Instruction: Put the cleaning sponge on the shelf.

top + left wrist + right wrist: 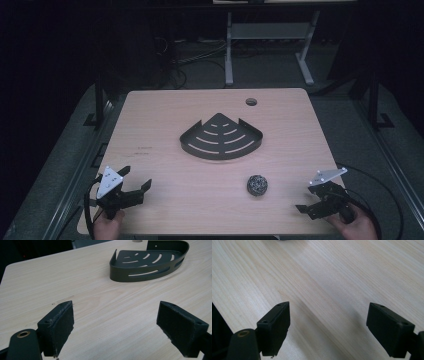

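High view puts the left gripper [135, 178] at seven o'clock on the pale wood-grain table [165, 110] and the right gripper [306, 199] at five, both with jaws spread wide over bare wood. Past them a wiry metal scouring ball [257, 185] sits near five. Farther, at centre, lies a dark fan-shaped slotted metal shelf [221, 137]; the left gripper view shows its slotted curved wall [147, 272].

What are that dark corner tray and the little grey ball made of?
The tray looks like thin sheet metal with a matte dark coating: crisp slots and a bent-up rim. The ball looks like tangled steel wool, though it is too small to be sure.
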